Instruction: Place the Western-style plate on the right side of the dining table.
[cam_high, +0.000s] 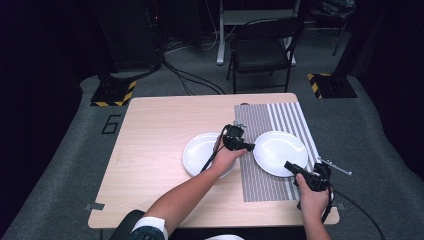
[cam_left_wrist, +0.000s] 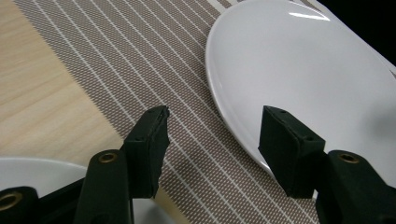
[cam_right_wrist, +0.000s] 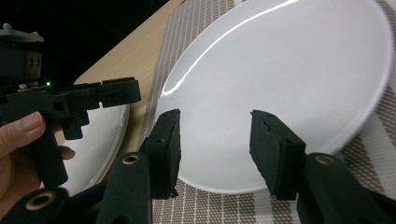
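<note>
With both the left tool (cam_high: 248, 146) and right tool (cam_high: 290, 165) released and empty over the plate (cam_high: 280, 152) lying on the striped mat (cam_high: 260, 185), a low jaw could catch its rim and slide it across the surface (cam_high: 150, 130)

Left plate (cam_high: 196, 155): near-right part hidden under left forearm and hand in high view; cut by bottom edge in left gripper view.
Right plate (cam_left_wrist: 299, 74): cut by right edge in left gripper view; near rim hidden behind jaws in right gripper view.
Mat (cam_high: 265, 150): middle covered by right plate.
Chair (cam_high: 262, 47): detail lost in dark.
</note>
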